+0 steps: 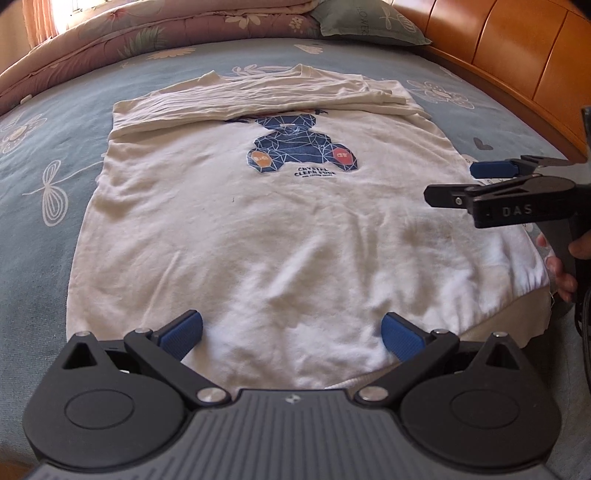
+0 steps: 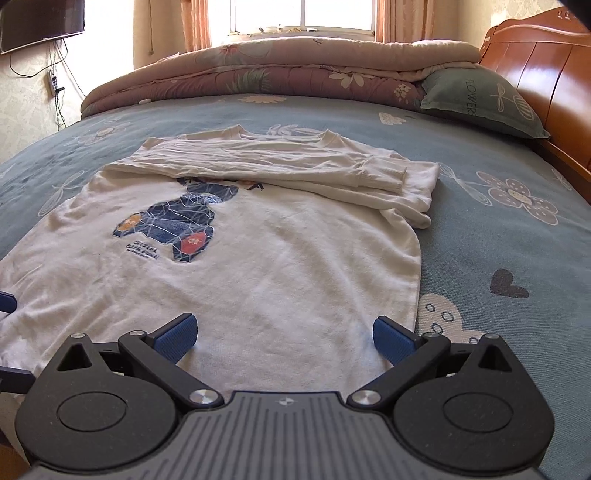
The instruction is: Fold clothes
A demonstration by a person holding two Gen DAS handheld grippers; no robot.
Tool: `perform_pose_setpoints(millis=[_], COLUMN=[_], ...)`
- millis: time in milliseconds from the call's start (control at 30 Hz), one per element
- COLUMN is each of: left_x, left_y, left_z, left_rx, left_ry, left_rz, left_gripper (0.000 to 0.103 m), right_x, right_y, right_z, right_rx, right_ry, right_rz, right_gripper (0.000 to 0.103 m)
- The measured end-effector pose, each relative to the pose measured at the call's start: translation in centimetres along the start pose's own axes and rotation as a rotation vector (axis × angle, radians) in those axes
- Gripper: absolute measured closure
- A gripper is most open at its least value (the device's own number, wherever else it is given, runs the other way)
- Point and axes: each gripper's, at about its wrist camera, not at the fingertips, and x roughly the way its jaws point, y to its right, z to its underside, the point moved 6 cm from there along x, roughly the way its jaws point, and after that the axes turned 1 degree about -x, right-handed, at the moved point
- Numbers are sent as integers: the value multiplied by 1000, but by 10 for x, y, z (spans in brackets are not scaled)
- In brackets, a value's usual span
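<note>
A white sweatshirt (image 1: pixel 258 229) (image 2: pixel 277 266) with a blue bear print (image 1: pixel 301 147) (image 2: pixel 173 229) lies flat, front up, on the bed. Both sleeves (image 1: pixel 266 99) (image 2: pixel 277 162) are folded across the chest at the far end. My left gripper (image 1: pixel 291 332) is open over the near hem, around its middle, with nothing between its pads. My right gripper (image 2: pixel 284 336) is open too, over the hem near the shirt's right edge. In the left wrist view the right gripper (image 1: pixel 465 182) comes in from the right, held by a hand (image 1: pixel 561 280).
The blue flowered bedsheet (image 1: pixel 37 184) (image 2: pixel 498 240) surrounds the shirt. A folded pink quilt (image 2: pixel 277 70) and a green pillow (image 2: pixel 480 99) lie at the far end. A wooden headboard (image 1: pixel 517 55) (image 2: pixel 546 66) runs along the right. A wall screen (image 2: pixel 37 22) hangs at the far left.
</note>
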Motion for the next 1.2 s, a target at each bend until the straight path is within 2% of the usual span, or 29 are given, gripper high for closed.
perform_pose_setpoints(millis=[133, 267, 367, 567, 733, 867, 1033, 1200], left_x=[-1, -2, -3, -4, -4, -10, -34, -45], left_y=[-1, -1, -3, -5, -2, -2, 5, 10], left_z=[1, 3, 3, 5, 9, 7, 7, 17], left_rx=[0, 15, 10, 14, 58, 68, 246, 377], left_ry=[16, 29, 38, 54, 69, 79, 157, 160], left_rz=[8, 16, 31, 48, 39, 34, -24, -55], left_gripper=[1, 1, 1, 1, 1, 1, 1, 1], right_x=[-37, -48, -47, -51, -52, -50, -49, -51], right_y=[-22, -47, -55, -43, -43, -42, -43, -44], right_z=[5, 27, 42, 56, 60, 57, 56, 55], right_rx=[-27, -101, -110, 14, 23, 34, 40, 33], right_ry=[35, -26, -84, -111, -92, -116, -134, -128], right_rz=[-41, -42, -38, -39, -33, -27, -20, -14], right_gripper=[0, 0, 0, 0, 0, 0, 0, 0])
